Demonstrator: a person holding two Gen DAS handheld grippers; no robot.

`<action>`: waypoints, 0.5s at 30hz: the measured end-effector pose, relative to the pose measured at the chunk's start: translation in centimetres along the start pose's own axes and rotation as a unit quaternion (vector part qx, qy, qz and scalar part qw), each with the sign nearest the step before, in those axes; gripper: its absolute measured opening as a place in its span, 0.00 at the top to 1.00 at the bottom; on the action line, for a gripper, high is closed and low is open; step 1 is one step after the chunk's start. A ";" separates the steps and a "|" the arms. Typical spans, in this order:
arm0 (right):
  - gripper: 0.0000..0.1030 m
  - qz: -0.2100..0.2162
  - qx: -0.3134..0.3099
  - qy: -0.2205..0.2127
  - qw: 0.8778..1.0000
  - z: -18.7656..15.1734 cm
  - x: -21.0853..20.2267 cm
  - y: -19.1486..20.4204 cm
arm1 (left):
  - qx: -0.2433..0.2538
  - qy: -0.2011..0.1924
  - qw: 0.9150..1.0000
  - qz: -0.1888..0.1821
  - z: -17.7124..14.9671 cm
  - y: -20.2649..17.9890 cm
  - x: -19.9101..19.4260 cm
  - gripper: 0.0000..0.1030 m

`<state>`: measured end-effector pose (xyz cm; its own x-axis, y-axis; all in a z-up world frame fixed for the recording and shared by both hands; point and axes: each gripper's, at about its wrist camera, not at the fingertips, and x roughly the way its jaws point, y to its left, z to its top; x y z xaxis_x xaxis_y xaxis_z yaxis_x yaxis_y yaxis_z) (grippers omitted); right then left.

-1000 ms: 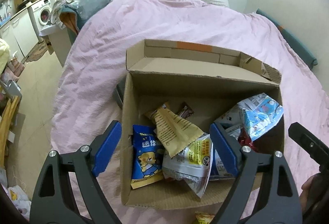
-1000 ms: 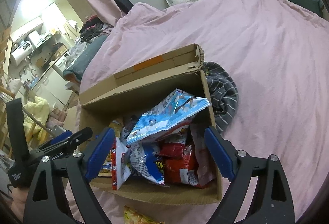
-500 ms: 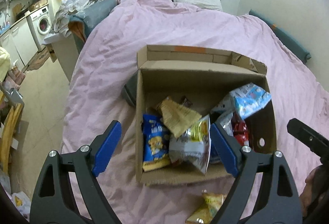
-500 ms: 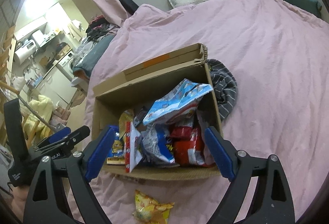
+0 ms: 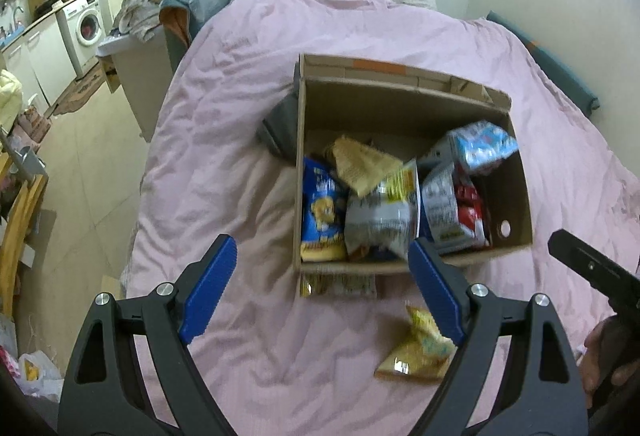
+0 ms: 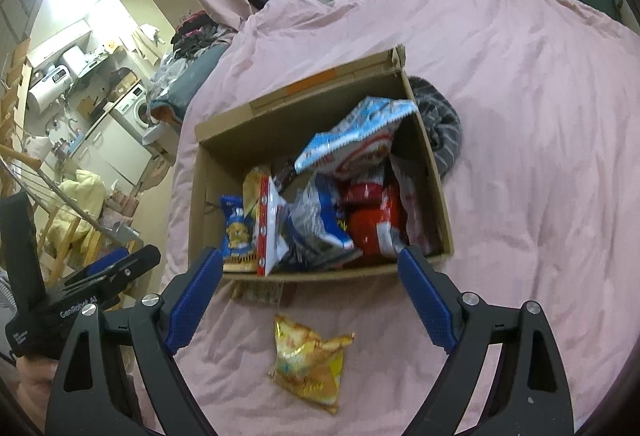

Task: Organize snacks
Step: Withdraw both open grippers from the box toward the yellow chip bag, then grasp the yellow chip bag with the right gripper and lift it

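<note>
Here, an open brown cardboard box point(image 5: 516, 196) sits on a bed covered by a wrinkled pink duvet point(image 5: 224, 156), stuffed with snack bags: a blue packet point(image 5: 322, 212) against its left wall, a silver-grey one point(image 5: 378, 220) in the middle, red ones point(image 6: 374, 220) to the right. A crumpled yellow foil snack bag point(image 6: 310, 360) lies on the duvet just outside the box's near edge. The left gripper point(image 5: 320, 294) and right gripper point(image 6: 310, 294) hover above that edge, jaws spread wide and gripping nothing.
</note>
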<state>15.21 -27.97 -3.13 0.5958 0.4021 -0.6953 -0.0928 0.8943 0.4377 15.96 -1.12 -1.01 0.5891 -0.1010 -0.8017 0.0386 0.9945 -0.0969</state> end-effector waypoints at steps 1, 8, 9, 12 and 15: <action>0.11 0.000 0.003 0.004 1.000 -0.4 0.0 0.0 | -0.001 0.004 1.000 -0.002 -0.4 0.1 -0.1 0.17; 0.11 -0.012 0.014 0.014 1.000 -2.1 -0.3 -0.6 | -0.004 0.028 1.000 -0.005 -3.1 0.6 -0.6 0.17; 0.11 -0.015 0.013 0.017 1.000 -2.3 -0.3 -0.8 | -0.002 0.030 1.000 -0.003 -3.4 0.8 -0.5 0.17; 0.11 -0.021 0.018 0.030 0.999 -2.9 -0.1 -1.8 | -0.005 0.034 0.999 0.004 -3.9 1.2 -0.4 0.17; 0.11 -0.017 0.046 0.053 0.997 -3.5 0.5 -3.2 | -0.014 0.035 0.999 0.009 -4.2 1.9 -0.2 0.17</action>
<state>12.99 -29.92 -6.90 0.5094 0.3944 -0.7649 0.0019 0.8883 0.4593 12.52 0.69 -3.47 0.5307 -0.0860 -0.8432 0.0055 0.9952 -0.0980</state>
